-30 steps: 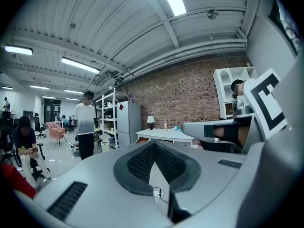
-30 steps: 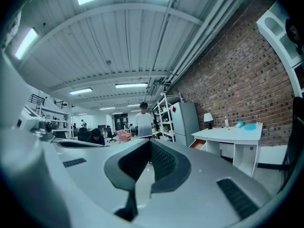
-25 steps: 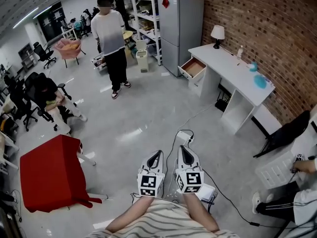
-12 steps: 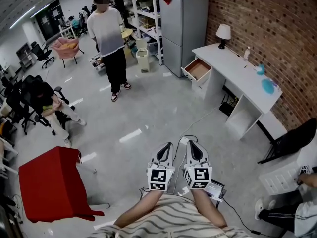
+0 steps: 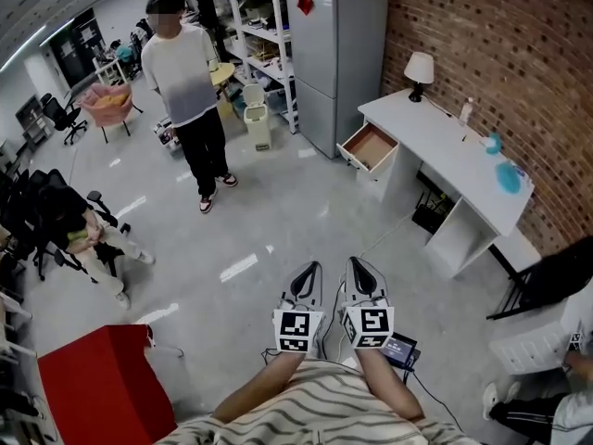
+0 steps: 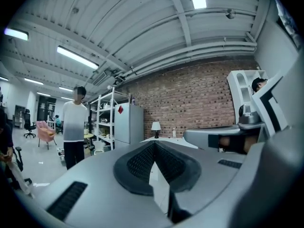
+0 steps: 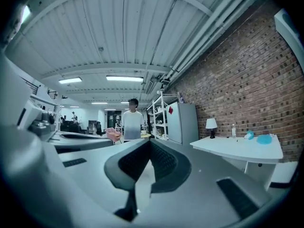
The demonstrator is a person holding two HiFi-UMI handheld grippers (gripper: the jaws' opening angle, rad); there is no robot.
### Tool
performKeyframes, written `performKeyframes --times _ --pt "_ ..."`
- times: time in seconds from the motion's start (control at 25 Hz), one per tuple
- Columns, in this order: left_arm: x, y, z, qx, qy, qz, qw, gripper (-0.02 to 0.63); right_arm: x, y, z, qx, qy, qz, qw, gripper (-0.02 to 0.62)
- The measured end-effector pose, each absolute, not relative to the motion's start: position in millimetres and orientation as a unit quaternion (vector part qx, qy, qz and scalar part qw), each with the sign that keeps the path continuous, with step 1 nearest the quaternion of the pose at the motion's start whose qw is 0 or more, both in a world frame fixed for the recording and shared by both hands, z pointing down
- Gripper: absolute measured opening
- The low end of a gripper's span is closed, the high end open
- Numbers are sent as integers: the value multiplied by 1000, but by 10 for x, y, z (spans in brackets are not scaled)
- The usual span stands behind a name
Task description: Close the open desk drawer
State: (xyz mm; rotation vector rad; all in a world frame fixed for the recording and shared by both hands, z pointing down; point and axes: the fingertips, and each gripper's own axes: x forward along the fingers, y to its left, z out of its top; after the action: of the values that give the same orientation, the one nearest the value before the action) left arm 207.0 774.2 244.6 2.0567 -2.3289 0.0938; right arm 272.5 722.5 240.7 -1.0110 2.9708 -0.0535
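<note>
Since the open drawer [image 5: 371,146] juts from the white table's [image 5: 445,151] end beside the fridge [image 5: 338,54], well apart from the left tongs [image 5: 309,271] and right tongs [image 5: 359,267], both pinched shut and empty, it should slide lightly as a rigid box if pushed squarely mid-front

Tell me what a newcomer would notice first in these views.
The open drawer sticks out of the white desk by the brick wall, upper right. A person in a white top stands upper left, and a red box fills the lower left corner. The left claw and right claw sit shut at bottom centre.
</note>
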Motion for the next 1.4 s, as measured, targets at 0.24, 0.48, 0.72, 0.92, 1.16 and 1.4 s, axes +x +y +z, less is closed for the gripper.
performKeyframes --times 0.24,0.48,0.72,0.92,1.16,1.4 --pt "1384 7113 2315 667 -744 29 10 8 2069 6629 2315 -333 943 -15 2 11" --pt "913 6698 2378 670 -742 29 14 8 1594 6177 2343 -337 941 -18 0 11" --pt "607 6416 2505 665 -746 22 31 8 1362 5932 2480 -344 939 -20 -18 11" --pt "470 6097 2526 667 -744 23 36 8 1244 5654 2484 -347 937 -20 -23 11" --pt "362 5551 2602 678 -734 27 36 8 1092 5199 2586 -350 936 -21 -24 11" --pt "64 4791 2690 677 -734 31 29 8 801 4423 2675 -354 935 -22 -18 11"
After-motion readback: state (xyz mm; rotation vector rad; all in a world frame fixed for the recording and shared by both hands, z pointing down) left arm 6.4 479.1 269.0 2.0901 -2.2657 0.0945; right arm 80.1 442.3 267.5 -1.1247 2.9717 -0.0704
